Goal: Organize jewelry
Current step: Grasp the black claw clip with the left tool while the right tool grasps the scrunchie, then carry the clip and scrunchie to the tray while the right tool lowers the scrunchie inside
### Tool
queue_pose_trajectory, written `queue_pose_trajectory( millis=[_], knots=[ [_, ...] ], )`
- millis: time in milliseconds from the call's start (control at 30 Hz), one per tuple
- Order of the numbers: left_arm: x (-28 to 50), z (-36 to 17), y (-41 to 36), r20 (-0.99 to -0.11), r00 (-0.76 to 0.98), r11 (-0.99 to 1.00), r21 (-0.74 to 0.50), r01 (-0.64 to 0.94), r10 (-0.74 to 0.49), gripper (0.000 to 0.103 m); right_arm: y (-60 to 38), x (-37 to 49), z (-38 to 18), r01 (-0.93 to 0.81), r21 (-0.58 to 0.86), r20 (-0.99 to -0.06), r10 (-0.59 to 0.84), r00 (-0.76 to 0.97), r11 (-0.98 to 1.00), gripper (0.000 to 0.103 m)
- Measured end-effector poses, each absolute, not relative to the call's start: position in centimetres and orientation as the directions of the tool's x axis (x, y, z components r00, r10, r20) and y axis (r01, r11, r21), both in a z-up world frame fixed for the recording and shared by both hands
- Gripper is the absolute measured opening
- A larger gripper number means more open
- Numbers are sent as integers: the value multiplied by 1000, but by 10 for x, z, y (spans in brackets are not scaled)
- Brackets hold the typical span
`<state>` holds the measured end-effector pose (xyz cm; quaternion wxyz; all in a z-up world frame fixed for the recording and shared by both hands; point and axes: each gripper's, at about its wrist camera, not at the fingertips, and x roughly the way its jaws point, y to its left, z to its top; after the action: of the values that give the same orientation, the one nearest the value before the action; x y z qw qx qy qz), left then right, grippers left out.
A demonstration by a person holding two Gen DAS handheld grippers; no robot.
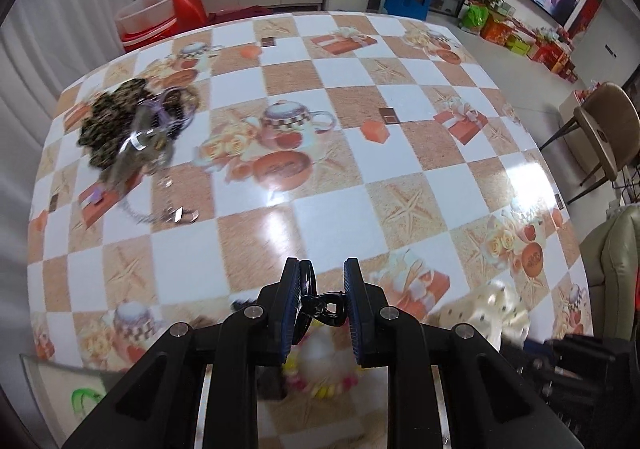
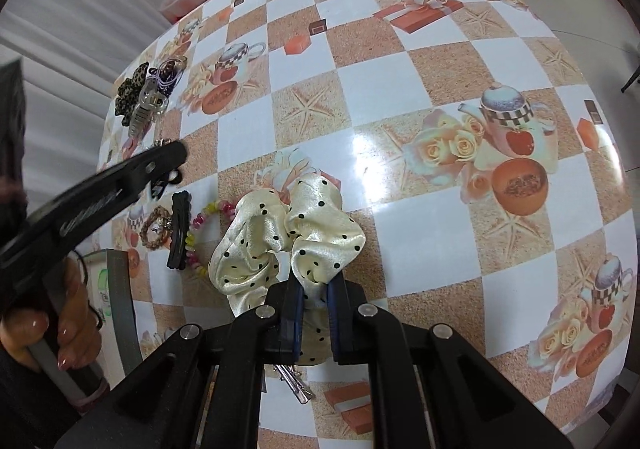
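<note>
My left gripper [image 1: 323, 299] holds a small black hair clip [image 1: 316, 305] between its blue pads, raised above the table; the jaws stand partly apart with the clip bridging them. It also shows in the right wrist view [image 2: 160, 169]. My right gripper [image 2: 314, 315] is shut on a cream polka-dot scrunchie [image 2: 288, 241] that rests on the table. A pile with a leopard scrunchie [image 1: 108, 121], a clear claw clip [image 1: 140, 145] and a silver chain [image 1: 168, 215] lies at the far left. A black barrette [image 2: 179, 231], a bead bracelet [image 2: 198, 237] and a braided band [image 2: 157, 227] lie left of the cream scrunchie.
The checkered tablecloth [image 1: 340, 177] covers the table. A silver bobby pin [image 2: 294, 383] lies under my right gripper. A grey-edged tray [image 2: 120, 289] sits at the near left. A red-lidded container [image 1: 160, 17] stands beyond the far edge. A chair [image 1: 600, 137] stands to the right.
</note>
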<state>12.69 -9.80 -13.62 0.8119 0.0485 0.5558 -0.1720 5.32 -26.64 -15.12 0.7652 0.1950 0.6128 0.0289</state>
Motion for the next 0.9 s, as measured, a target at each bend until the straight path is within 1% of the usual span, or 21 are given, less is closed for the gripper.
queue_pose_trajectory(
  millis=[333, 900],
  knots=[
    [105, -121, -37, -914, 349, 962, -125, 244, -207, 27, -246, 55, -139, 170, 324, -927, 277, 251, 931, 11],
    [78, -106, 56, -905, 395, 988, -141, 67, -157, 27, -171, 68, -113, 37, 337, -914, 318, 253, 941, 11]
  ],
)
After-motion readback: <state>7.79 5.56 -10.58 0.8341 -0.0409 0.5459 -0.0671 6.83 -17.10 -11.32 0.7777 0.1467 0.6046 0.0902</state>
